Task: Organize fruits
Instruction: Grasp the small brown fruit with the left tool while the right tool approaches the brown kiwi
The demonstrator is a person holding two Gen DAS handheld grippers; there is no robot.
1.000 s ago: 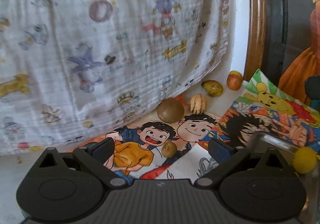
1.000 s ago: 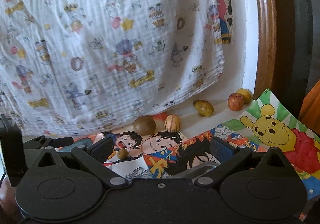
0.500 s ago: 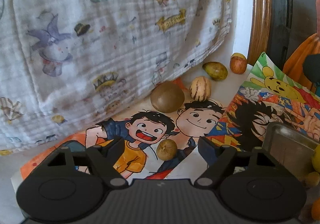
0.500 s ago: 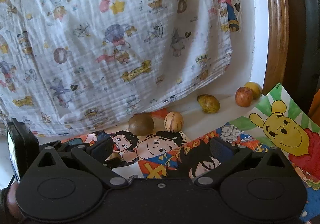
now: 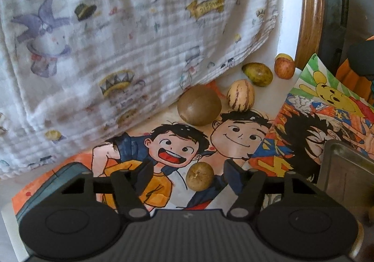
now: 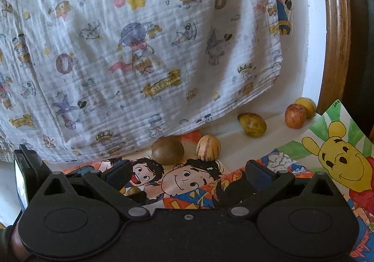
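Since the earlier frame the left tongs have advanced; the small brown fruit now lies between their parted fingers, untouched, on the cartoon sheet covering the table. The right tongs hang apart and empty. The fruit looks light, round and firm-skinned (likely to roll). Judged best gripped across its widest middle, with gentle pressure. The metal tray stands just to the right.
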